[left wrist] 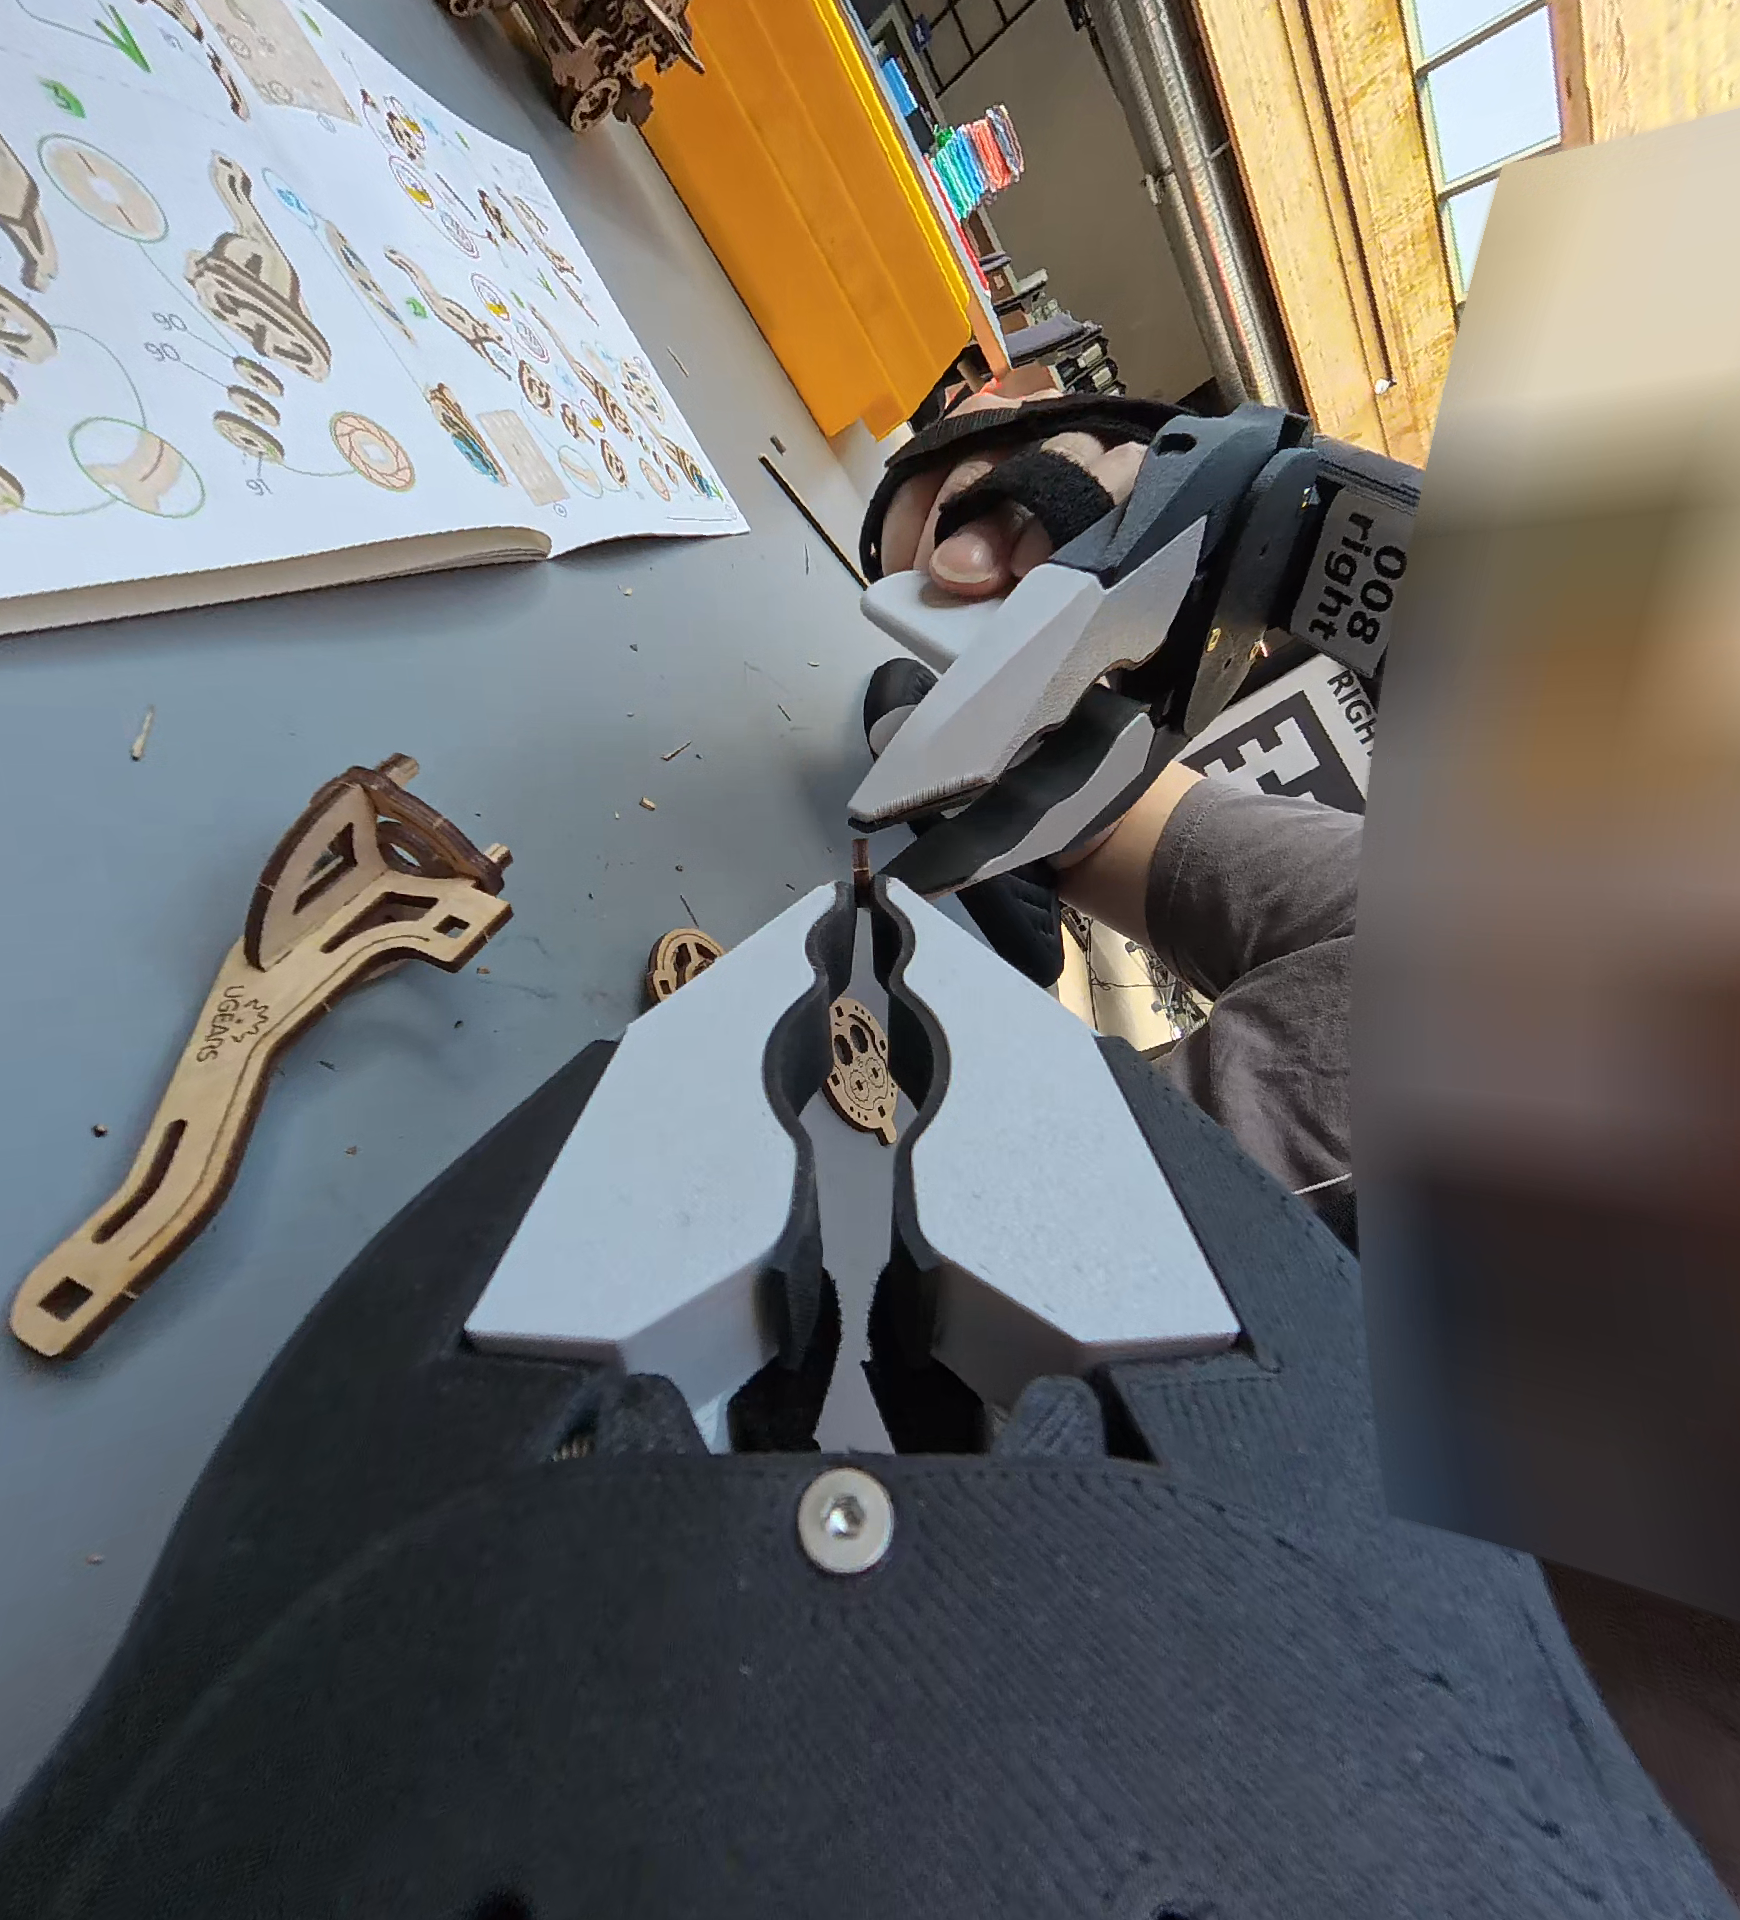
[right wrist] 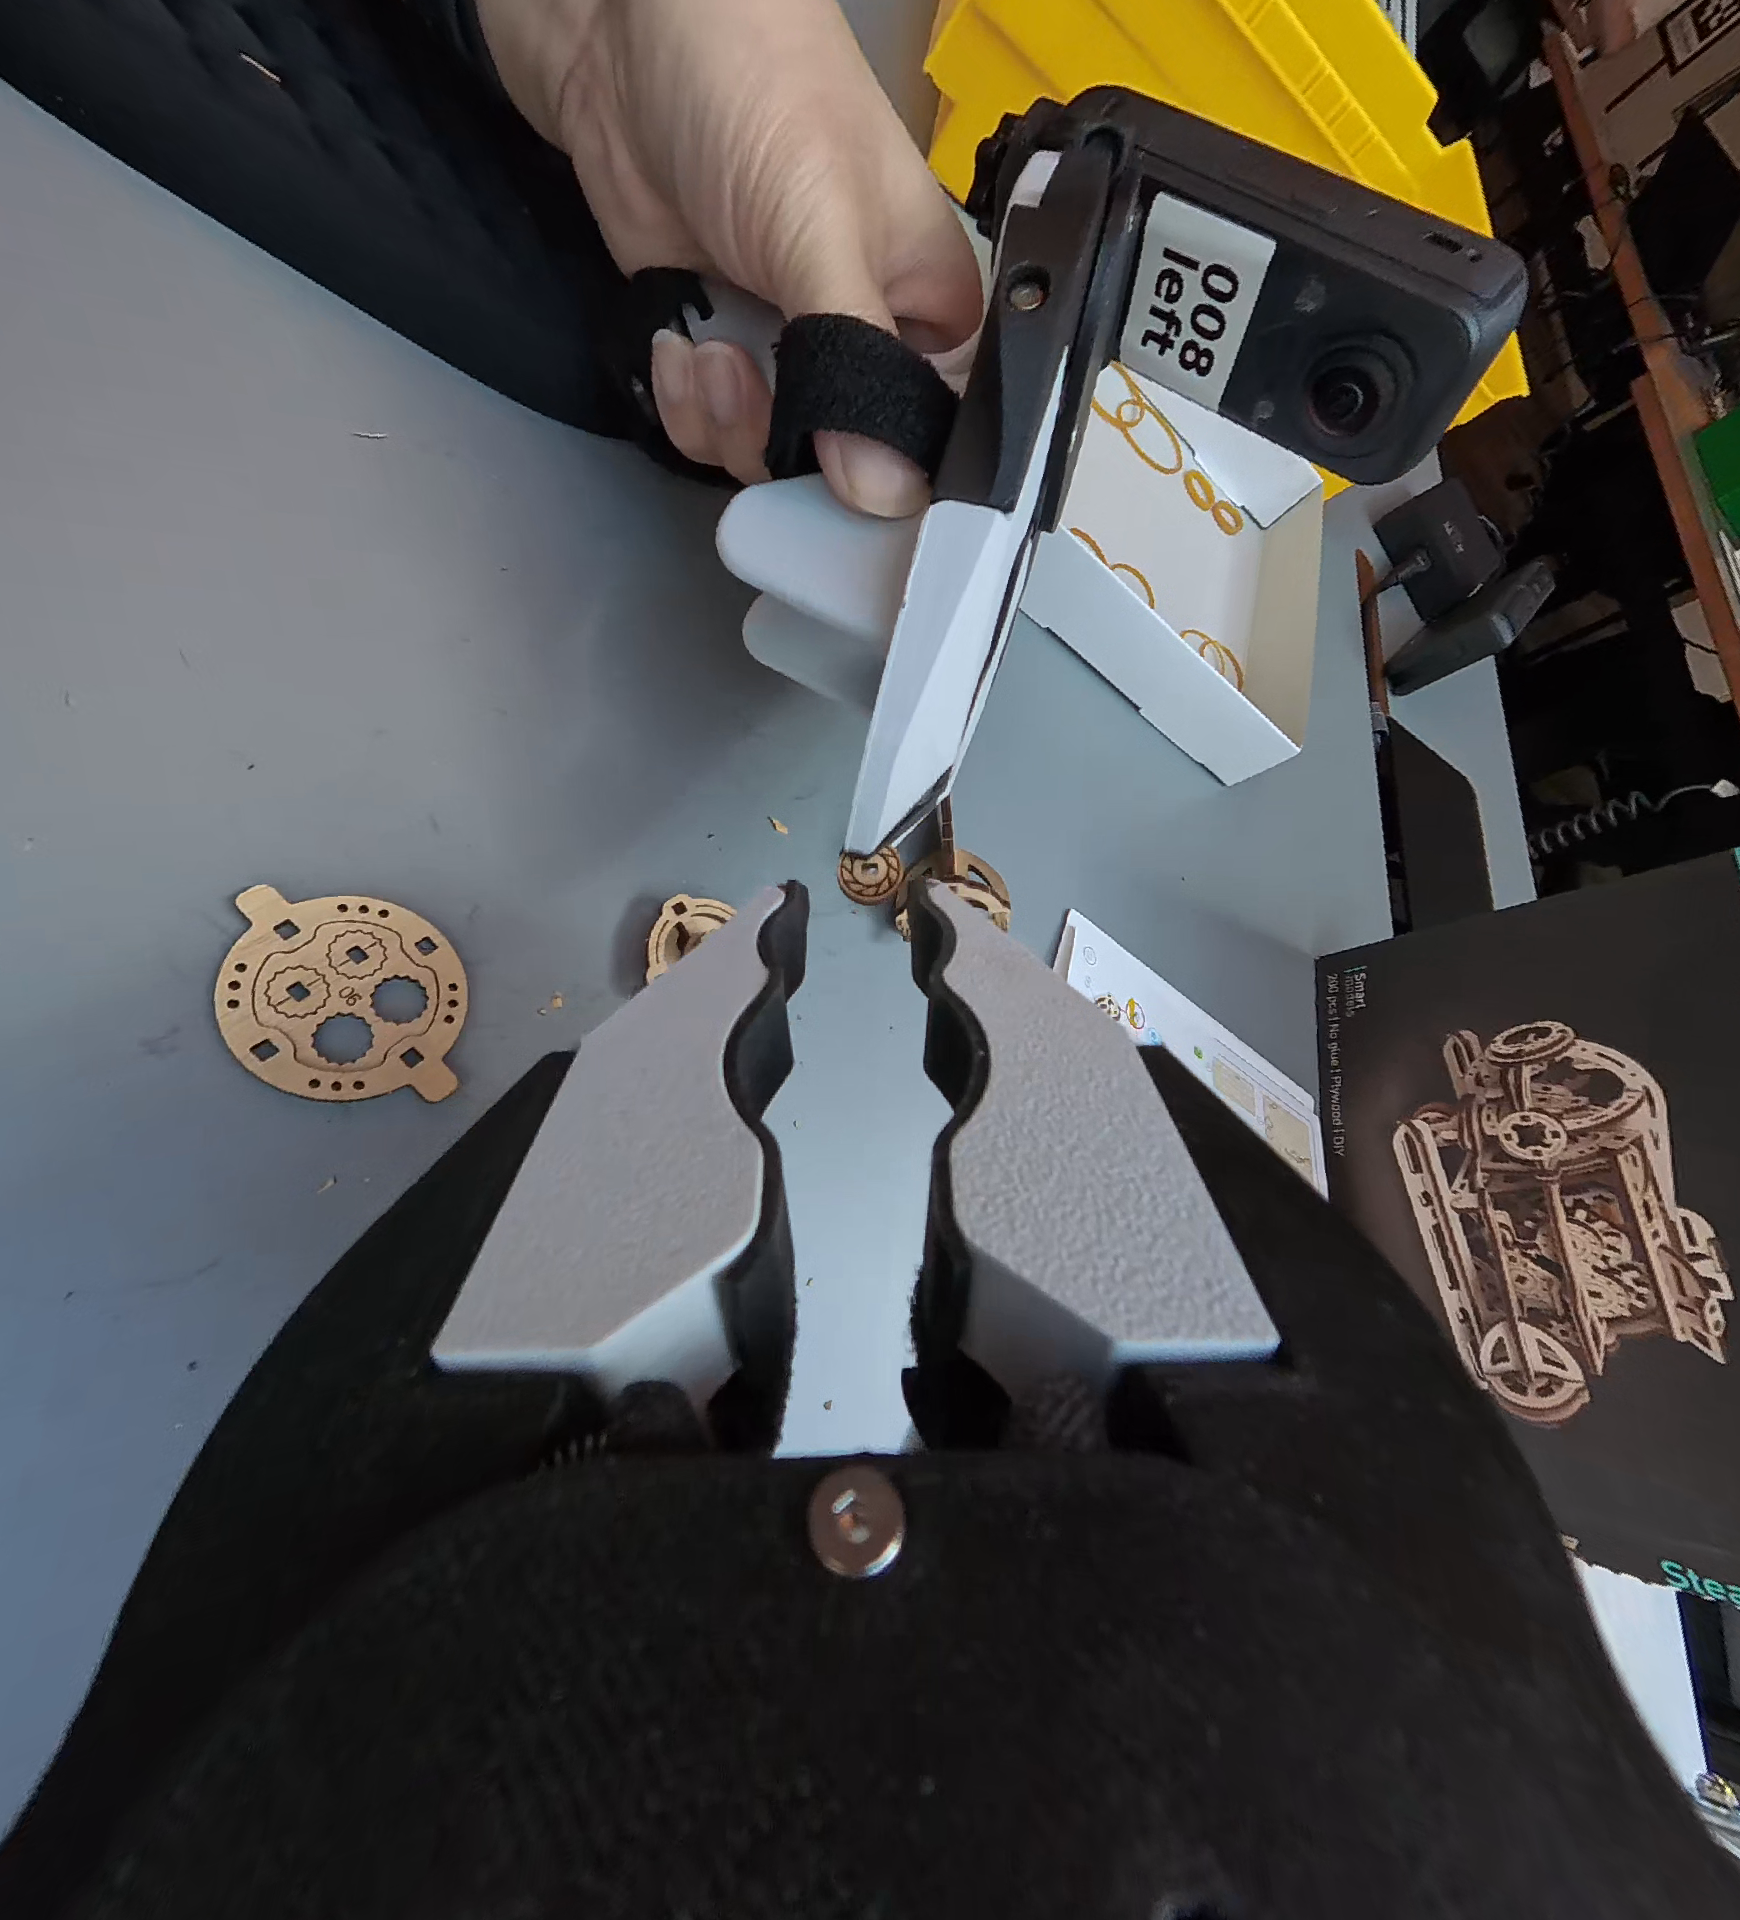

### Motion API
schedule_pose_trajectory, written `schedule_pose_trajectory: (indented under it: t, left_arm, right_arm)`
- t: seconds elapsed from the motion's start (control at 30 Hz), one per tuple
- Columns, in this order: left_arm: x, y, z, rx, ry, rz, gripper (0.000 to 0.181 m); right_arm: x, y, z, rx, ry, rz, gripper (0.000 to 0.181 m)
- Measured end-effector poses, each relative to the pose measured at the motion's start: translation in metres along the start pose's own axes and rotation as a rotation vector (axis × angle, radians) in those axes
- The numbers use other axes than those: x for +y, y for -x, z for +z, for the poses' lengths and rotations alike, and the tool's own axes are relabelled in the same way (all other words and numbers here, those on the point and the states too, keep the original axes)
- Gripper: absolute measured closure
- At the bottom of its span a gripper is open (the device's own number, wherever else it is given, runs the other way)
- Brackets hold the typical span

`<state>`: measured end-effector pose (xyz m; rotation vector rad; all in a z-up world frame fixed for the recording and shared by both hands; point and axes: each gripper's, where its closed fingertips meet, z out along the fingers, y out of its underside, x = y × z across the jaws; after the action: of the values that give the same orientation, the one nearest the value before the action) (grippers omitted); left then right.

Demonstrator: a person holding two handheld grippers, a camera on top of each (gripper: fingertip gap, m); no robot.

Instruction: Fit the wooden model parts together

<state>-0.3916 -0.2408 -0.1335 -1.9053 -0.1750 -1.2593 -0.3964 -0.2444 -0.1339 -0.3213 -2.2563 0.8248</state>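
Observation:
My left gripper [left wrist: 858, 896] is shut on a small round wooden disc [left wrist: 858, 868], seen edge-on at its tips. In the right wrist view the disc [right wrist: 868, 876] faces me, held just above the grey table [right wrist: 222, 623] by the left gripper [right wrist: 871, 857]. My right gripper [right wrist: 850, 904] is open and empty, its tips just short of the disc. It also shows in the left wrist view [left wrist: 876, 831]. A wooden gear piece [right wrist: 970, 894] lies behind my right fingertip, with a thin stick [right wrist: 946, 826] upright above it. A round holed wooden plate [right wrist: 341, 997] lies flat to the left.
A wooden lever-shaped assembly [left wrist: 305, 987] and a small round part [left wrist: 684, 961] lie on the table. An open instruction booklet [left wrist: 274, 312] lies beyond them. The dark kit box [right wrist: 1572, 1195], a white cardboard tray [right wrist: 1188, 582] and yellow bins [left wrist: 814, 229] stand around. Both grippers' tips are close together, under 4 cm apart.

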Motion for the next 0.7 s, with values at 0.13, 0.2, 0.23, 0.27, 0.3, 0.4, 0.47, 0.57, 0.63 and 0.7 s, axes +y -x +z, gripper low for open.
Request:
schedule_pose_trajectory:
  t: [0.13,0.2,0.23,0.27,0.3,0.4,0.47,0.57,0.63,0.7]
  left_arm:
    - [0.0016,-0.0005,0.0011,0.004,0.007,-0.001,0.180]
    - [0.0024,0.0002,0.0016,0.002,0.010,-0.002,0.180]
    - [0.0024,0.0002,0.0017,0.003,0.010,-0.002,0.180]
    - [0.0026,0.0000,0.0018,0.005,0.010,-0.003,0.180]
    - [0.0030,0.0002,0.0019,0.004,0.013,-0.002,0.180]
    - [0.0032,-0.0005,0.0025,0.006,0.015,0.000,0.180]
    - [0.0034,-0.0006,0.0028,0.006,0.016,0.002,0.180]
    - [0.0023,-0.0005,0.0021,0.005,0.010,0.003,0.180]
    - [0.0019,-0.0007,0.0019,0.008,0.007,0.001,0.180]
    - [0.0021,-0.0005,0.0022,0.007,0.008,0.002,0.180]
  right_arm:
    - [0.0005,0.0013,0.0026,-0.012,-0.002,0.011,0.163]
    - [0.0004,0.0022,0.0038,-0.014,-0.002,0.011,0.165]
    - [-0.0002,0.0020,0.0038,-0.008,-0.006,0.008,0.166]
    - [-0.0008,0.0015,0.0038,-0.001,-0.009,0.001,0.168]
    - [-0.0001,0.0016,0.0041,-0.002,-0.004,0.001,0.169]
    - [0.0012,0.0019,0.0047,-0.003,-0.001,0.005,0.169]
    - [0.0012,0.0022,0.0044,-0.004,0.001,0.004,0.170]
    - [0.0006,0.0017,0.0040,0.003,-0.004,-0.001,0.168]
    - [-0.0002,0.0015,0.0040,0.001,-0.010,0.007,0.167]
    - [-0.0007,0.0015,0.0042,0.000,-0.013,0.009,0.167]
